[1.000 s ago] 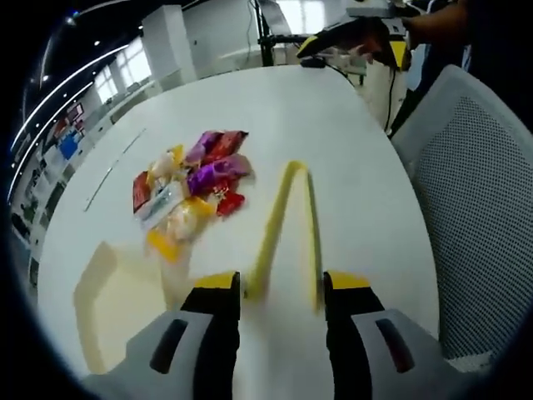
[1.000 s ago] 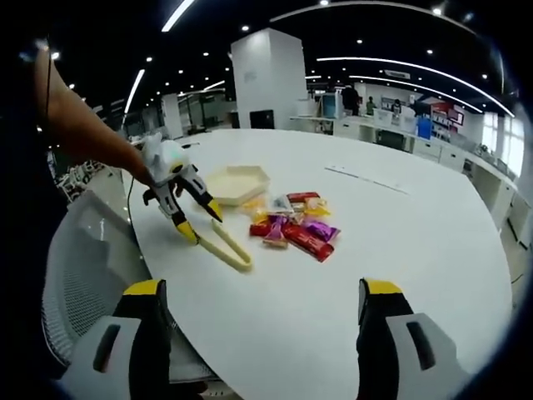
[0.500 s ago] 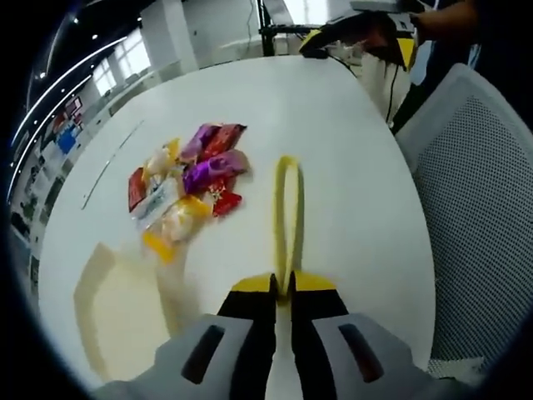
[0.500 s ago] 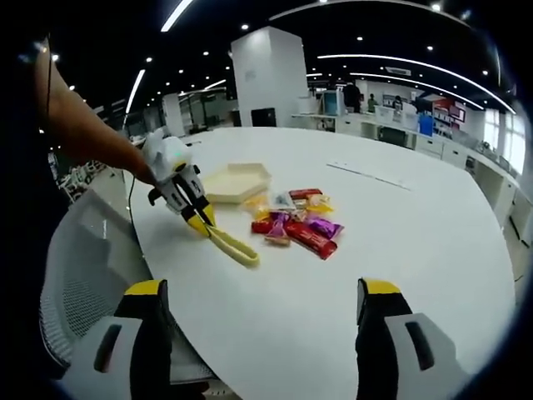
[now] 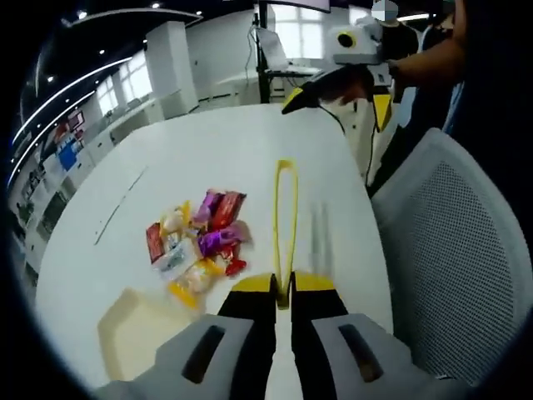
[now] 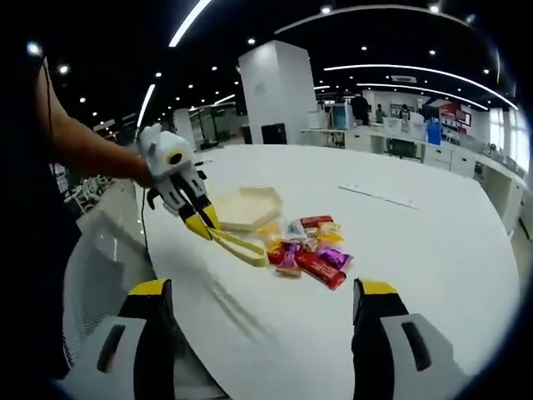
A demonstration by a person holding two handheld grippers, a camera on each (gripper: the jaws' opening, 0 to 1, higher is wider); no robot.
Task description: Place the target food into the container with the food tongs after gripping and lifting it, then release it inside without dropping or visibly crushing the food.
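My left gripper (image 5: 283, 288) is shut on the handle end of the yellow food tongs (image 5: 286, 215). The tongs' arms are squeezed nearly together and held above the white table (image 5: 241, 146). In the right gripper view the left gripper (image 6: 202, 225) holds the tongs (image 6: 241, 247) out over the table, with their shadow below. Wrapped snacks (image 5: 200, 243) lie in a pile left of the tongs. A cream hexagonal container (image 5: 137, 335) sits nearer me on the left. My right gripper (image 6: 262, 333) stands open with nothing between its fingers, well short of the snacks (image 6: 308, 250) and the container (image 6: 246, 208).
A white mesh chair (image 5: 450, 250) stands close against the table's right edge; it appears as the chair (image 6: 92, 283) at the left in the right gripper view. The right gripper (image 5: 337, 104), held by a person's hand, hangs beyond the table's far edge. Office desks fill the background.
My left gripper shut on the tongs, squeezing their spread arms together, then lifted them off the table. The right gripper stayed open and barely moved.
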